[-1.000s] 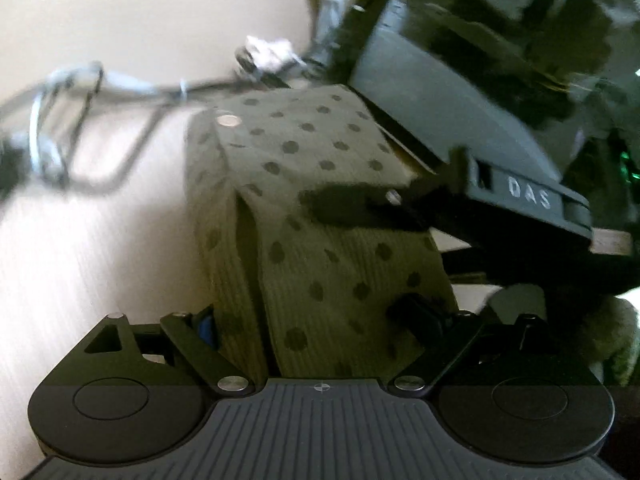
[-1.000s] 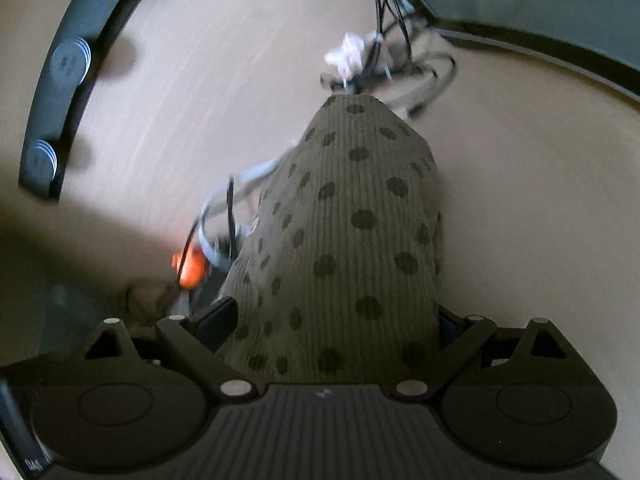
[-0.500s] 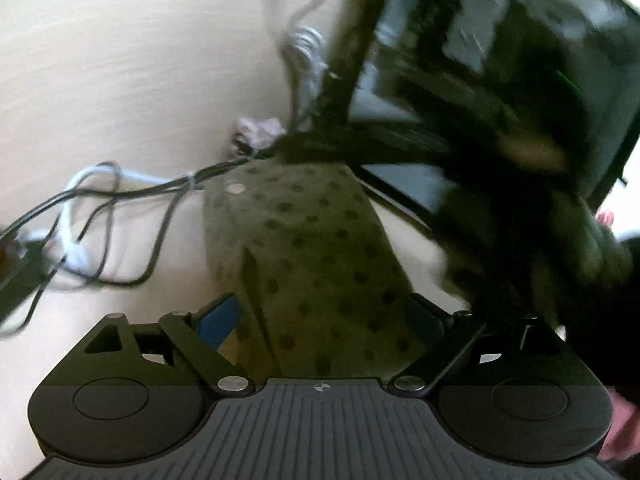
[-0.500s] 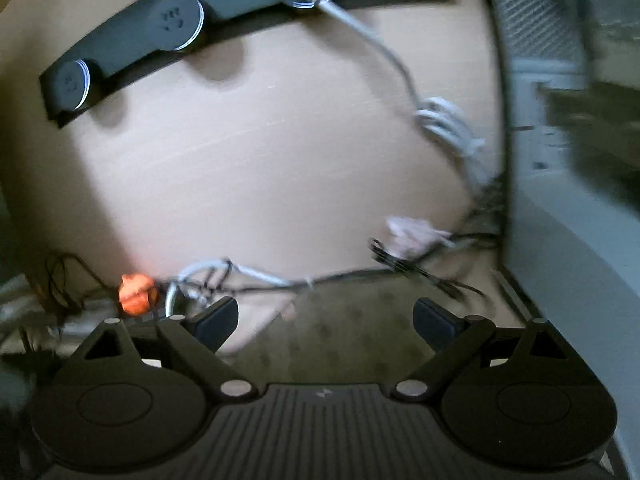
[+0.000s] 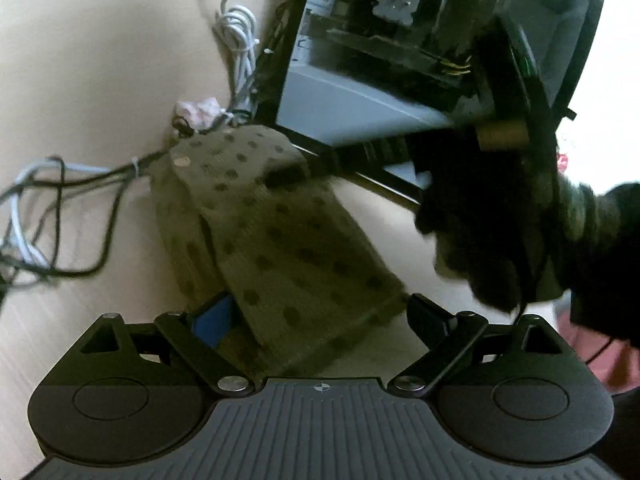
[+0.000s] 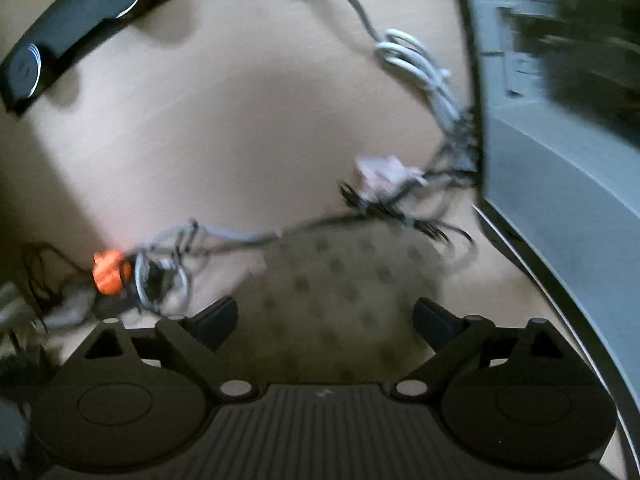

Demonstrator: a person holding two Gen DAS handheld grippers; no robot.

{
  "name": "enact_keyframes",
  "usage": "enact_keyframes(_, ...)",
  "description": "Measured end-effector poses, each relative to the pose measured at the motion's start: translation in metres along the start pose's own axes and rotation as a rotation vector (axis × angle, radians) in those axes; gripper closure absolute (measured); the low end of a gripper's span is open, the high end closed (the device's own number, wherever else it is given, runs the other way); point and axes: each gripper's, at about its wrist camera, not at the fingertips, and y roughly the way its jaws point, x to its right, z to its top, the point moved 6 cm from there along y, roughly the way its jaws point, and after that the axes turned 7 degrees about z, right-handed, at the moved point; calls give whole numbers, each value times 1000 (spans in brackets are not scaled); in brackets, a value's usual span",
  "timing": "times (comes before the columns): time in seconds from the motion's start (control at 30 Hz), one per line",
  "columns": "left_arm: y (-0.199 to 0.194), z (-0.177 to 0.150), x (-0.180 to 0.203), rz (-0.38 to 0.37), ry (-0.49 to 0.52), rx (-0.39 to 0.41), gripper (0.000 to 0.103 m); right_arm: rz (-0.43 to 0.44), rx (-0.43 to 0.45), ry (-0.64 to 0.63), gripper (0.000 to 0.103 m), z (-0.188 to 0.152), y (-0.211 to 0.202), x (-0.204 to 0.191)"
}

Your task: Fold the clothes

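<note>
A folded olive garment with dark dots [image 5: 280, 240] lies flat on the beige table [image 5: 80, 80]. My left gripper [image 5: 320, 316] is open at the garment's near edge, which sits between the blue left pad [image 5: 212, 320] and the black right fingertip [image 5: 428, 314]. My right gripper [image 6: 326, 320] hovers over the same garment [image 6: 340, 280]; its jaws are opening and stand wide, and the pads do not press the cloth. In the left wrist view the right gripper shows as a dark blurred shape [image 5: 460, 168] reaching in from the right, one fingertip [image 5: 288, 176] over the cloth.
A computer case [image 5: 400, 80] stands right behind the garment. Black and white cables [image 5: 60, 208] sprawl to the left, with a coiled white cable [image 5: 240, 32] and a crumpled pink tissue [image 5: 200, 108]. A black power strip [image 6: 80, 20] and an orange plug [image 6: 108, 272] lie farther left. A dark sleeve [image 5: 600, 260] is at right.
My right gripper has lifted and rolled, so the garment now fills less of its view. The left view has rolled too, and the right gripper has pulled up and to the right.
</note>
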Motion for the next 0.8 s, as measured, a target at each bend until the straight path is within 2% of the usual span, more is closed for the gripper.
enact_keyframes(0.1, -2, -6, 1, -28, -30, -19, 8, -60, -92, 4, 6, -34, 7, 8)
enact_keyframes(0.2, -14, -5, -7, -21, -107, 2, 7, -55, -61, 39, 3, -38, -10, 7)
enact_keyframes(0.27, -20, -2, -21, -8, -188, 26, 7, -106, -37, -24, 0, -43, -22, 2)
enact_keyframes(0.33, -23, 3, -33, 44, -243, 31, 6, -153, -28, -73, 0, -49, -28, -1)
enact_keyframes(0.43, -2, 9, -46, 134, -247, -14, 6, -191, -50, -85, 0, -64, -27, -3)
enact_keyframes(0.47, 6, 10, -48, 137, -245, -35, 6, -195, -47, -69, 0, -68, -24, -2)
enact_keyframes(0.6, 36, 10, -47, 16, -312, -93, 6, -228, -9, -60, 0, -77, -23, -6)
enact_keyframes(0.8, 64, 35, -51, 51, -315, -87, 6, -283, 23, -134, 0, -67, -15, -10)
